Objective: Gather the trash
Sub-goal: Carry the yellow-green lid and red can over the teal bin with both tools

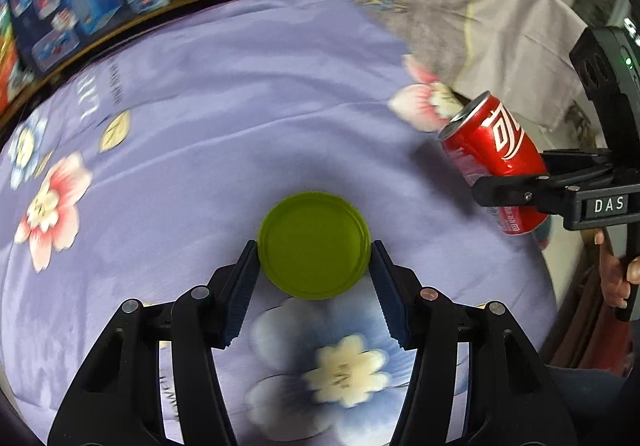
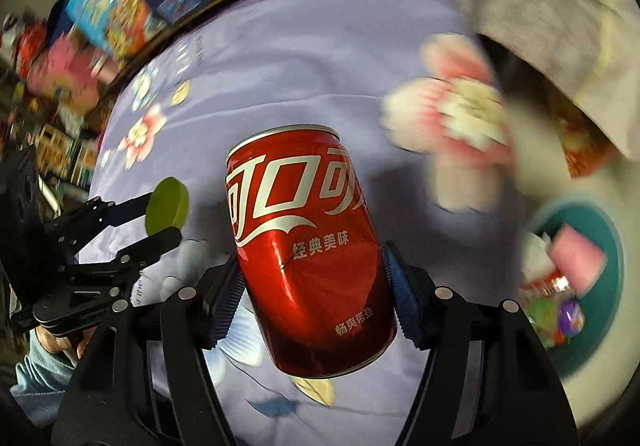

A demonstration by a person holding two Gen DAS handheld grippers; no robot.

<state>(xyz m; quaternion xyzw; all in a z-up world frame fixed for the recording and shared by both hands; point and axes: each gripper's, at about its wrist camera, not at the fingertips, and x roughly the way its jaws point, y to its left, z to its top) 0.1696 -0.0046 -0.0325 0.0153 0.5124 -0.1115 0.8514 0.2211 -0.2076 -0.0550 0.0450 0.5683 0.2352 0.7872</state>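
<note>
- We have the red soda can [image 2: 310,266] clamped across its body between the fingers [image 2: 226,294] of the right gripper [image 2: 312,298], held in the air above the bed [image 2: 320,58] with its lilac flowered cover; the left wrist view shows the same can [image 1: 494,162] tilted, its top end pointing away from the gripper.
- The can wall shows a crease low on the side, so we judge it thin, probably empty and light. It is stiff along its length but gives across the middle, and the glossy metal could slide on the pads if we swing it fast. A hold nearer a rim would crush it less.
- The left gripper [image 1: 314,270] is closed on the green lid [image 1: 314,244], its ribbed fingers [image 1: 244,286] pressing on opposite edges of the rim, also above the bed.
- We judge the lid rigid plastic and very light; only the tips hold it, so a twist could flick it out. Edge to edge across the full width is the sensible hold.
- A teal bin [image 2: 608,242] with wrappers in it sits low at the right of the right wrist view, beside the bed; we take it as the likely drop point for both.
</note>
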